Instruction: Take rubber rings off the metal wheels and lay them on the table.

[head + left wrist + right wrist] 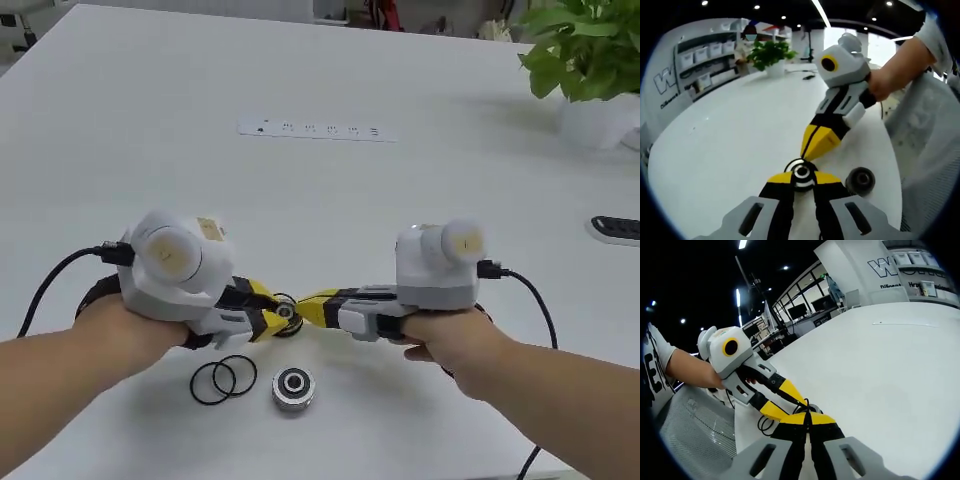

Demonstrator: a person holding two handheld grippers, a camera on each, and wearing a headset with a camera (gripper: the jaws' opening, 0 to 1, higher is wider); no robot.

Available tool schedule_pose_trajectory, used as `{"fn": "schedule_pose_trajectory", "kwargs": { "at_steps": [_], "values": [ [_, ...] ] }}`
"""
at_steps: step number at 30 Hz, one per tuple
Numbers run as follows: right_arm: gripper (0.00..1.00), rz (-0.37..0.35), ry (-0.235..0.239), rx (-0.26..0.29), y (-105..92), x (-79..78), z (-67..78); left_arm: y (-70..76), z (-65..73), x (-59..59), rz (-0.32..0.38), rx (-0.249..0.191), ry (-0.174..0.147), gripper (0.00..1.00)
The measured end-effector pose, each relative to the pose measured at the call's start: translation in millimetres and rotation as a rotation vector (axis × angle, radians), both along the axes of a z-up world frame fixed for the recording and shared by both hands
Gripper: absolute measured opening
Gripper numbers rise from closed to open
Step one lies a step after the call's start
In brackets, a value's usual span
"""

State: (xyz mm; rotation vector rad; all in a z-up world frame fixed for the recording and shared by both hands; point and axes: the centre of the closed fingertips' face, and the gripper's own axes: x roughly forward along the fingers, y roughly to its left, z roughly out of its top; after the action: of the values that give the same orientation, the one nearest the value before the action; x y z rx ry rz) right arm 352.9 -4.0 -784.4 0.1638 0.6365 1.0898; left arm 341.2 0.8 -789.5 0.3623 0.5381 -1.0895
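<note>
Rubber rings (224,379), white table (350,200), potted plant (582,45)

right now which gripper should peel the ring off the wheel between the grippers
Right, probably. The left gripper is clamped on the wheel, steadying it, while the right gripper has its closed jaws at the wheel's rim, ready to pull.

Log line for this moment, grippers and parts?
left gripper: shut on held wheel | right gripper: shut on mounted ring | table: two loose rings, second wheel beside them | step: ring not yet off
</note>
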Motion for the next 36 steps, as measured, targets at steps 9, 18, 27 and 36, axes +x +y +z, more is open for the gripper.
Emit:
{"fn": "schedule_pose_trajectory", "kwargs": {
  "at_steps": [9, 18, 27, 36],
  "values": [
    [0.00, -0.001, 0.006, 0.024, 1.4, -0.2, 6.5, 1.3, 23.0, -4.0, -0.017, -0.092, -0.019, 0.21],
    [0.00, 0.007, 0.010, 0.057, 6.2, -2.0, 16.1, 14.8, 38.5, -11.4, -0.002, -0.130, -0.025, 0.33],
    [0.00, 0.026, 0.015, 0.080, 13.4, -7.0, 22.6, 38.8, 46.5, -23.8, 0.009, -0.133, -0.039, 0.42],
    [0.00, 0.055, 0.020, 0.087, 22.6, -13.4, 26.1, 53.0, 56.1, -33.3, 0.032, -0.169, -0.042, 0.52]
  ]
}}
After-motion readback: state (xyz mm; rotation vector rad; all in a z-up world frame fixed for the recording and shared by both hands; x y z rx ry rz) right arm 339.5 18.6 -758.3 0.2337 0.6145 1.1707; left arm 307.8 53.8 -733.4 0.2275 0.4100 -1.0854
